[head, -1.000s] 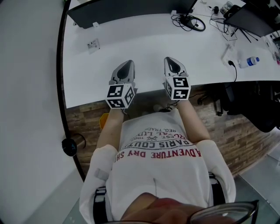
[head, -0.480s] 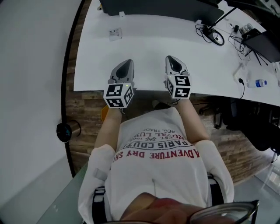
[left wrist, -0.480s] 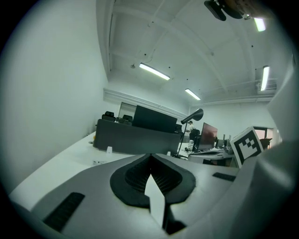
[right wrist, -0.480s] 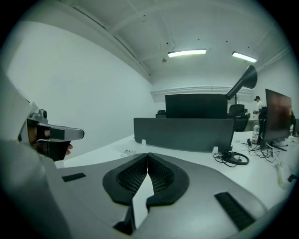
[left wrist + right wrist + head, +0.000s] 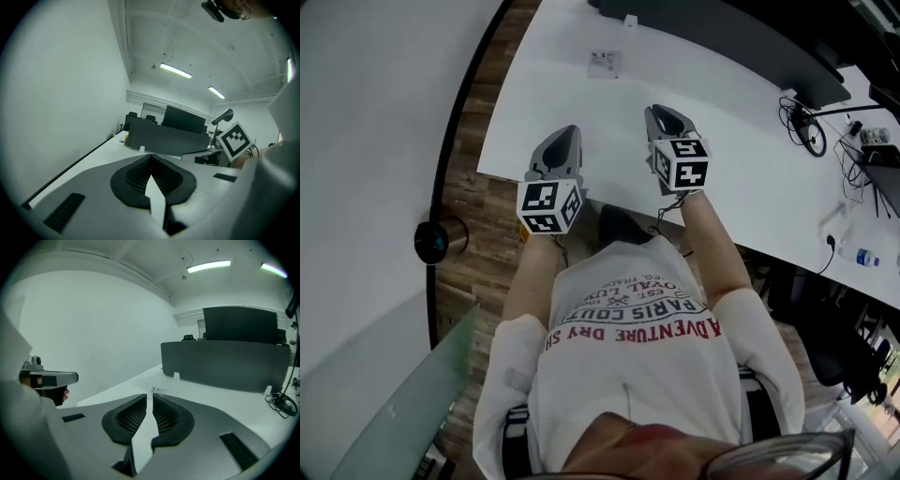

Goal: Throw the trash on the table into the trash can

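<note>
The trash (image 5: pixel 605 62), a small flat printed slip, lay on the white desk (image 5: pixel 731 141) well ahead of both grippers, nearer the dark partition (image 5: pixel 722 37) than the near edge. The left gripper (image 5: pixel 563 134) and right gripper (image 5: pixel 661 114) hovered over that near edge, both empty. The left fingers (image 5: pixel 136 180) met at their tips; the right fingers (image 5: pixel 165 418) were closed to a bare slit. In the right gripper view the trash lay on the desk almost straight ahead of that slit. It appeared light, thin and limp, lying flush with the surface, so a grasp would probably require opened fingers pinching one edge or corner. The trash can (image 5: pixel 439 241) stood on the floor at the person's left.
</note>
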The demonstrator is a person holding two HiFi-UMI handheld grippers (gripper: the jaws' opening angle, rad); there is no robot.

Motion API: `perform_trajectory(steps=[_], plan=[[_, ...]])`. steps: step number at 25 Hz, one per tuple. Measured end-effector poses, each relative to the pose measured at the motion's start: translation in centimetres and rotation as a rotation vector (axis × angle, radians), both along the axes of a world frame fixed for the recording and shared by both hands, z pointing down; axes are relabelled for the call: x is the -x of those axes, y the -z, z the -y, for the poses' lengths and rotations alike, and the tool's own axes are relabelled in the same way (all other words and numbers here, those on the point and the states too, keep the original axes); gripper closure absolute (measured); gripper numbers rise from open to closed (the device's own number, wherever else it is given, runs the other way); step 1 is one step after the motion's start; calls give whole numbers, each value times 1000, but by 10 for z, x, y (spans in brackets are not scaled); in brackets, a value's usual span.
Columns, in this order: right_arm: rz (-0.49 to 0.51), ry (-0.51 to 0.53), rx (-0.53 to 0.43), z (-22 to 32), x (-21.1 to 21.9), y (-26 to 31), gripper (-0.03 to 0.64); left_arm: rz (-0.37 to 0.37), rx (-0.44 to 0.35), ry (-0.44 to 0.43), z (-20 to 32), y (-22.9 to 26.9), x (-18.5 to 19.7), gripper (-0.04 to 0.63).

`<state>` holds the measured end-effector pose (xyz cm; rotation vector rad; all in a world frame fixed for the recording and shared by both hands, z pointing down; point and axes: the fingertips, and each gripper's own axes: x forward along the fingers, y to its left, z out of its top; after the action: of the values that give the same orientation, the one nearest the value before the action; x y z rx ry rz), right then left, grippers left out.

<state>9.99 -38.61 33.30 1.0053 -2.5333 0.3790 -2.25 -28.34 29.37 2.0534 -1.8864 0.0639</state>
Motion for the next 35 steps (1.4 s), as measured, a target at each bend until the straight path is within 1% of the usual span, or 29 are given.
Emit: perform_trajectory(steps=[1, 2, 3, 4, 7, 10, 14, 18, 21, 23, 26, 28, 29, 32, 35], plan=[[-1, 20, 17, 10, 14, -5, 587, -4, 9, 15, 6, -4, 10, 572], [-3, 39, 33, 21, 28, -11, 566, -6, 19, 29, 13, -9, 20, 572], [-6, 59, 53, 30, 42, -17, 489, -9, 29, 43, 19, -15, 30, 572], [-13, 80, 78, 39, 55, -26, 451, -14, 38, 57, 27, -20, 39, 572], [-47, 130, 140, 66, 89, -52, 432, -41, 70, 84, 50, -39, 58, 572], [-72, 165, 184, 90, 120, -76, 420, -45, 102, 69, 73, -56, 68, 572], [-126, 208, 200, 114, 158, -112, 403, -39, 138, 65, 95, -80, 88, 572], [-213, 237, 194, 125, 178, -149, 400, -65, 184, 74, 106, -106, 103, 572], [-289, 229, 206, 134, 181, -173, 399, -86, 214, 76, 112, -122, 110, 572], [-310, 221, 217, 140, 181, -182, 397, -91, 224, 72, 117, -130, 114, 572], [-307, 219, 227, 143, 179, -184, 400, -98, 231, 65, 123, -136, 114, 572], [-311, 211, 216, 146, 175, -183, 446, -103, 234, 58, 127, -138, 111, 572], [-315, 208, 206, 148, 173, -183, 574, -105, 234, 54, 128, -138, 109, 572], [-303, 215, 204, 151, 168, -182, 583, -102, 235, 36, 131, -137, 103, 572], [-257, 223, 225, 148, 165, -177, 588, -96, 232, 34, 130, -135, 97, 572]])
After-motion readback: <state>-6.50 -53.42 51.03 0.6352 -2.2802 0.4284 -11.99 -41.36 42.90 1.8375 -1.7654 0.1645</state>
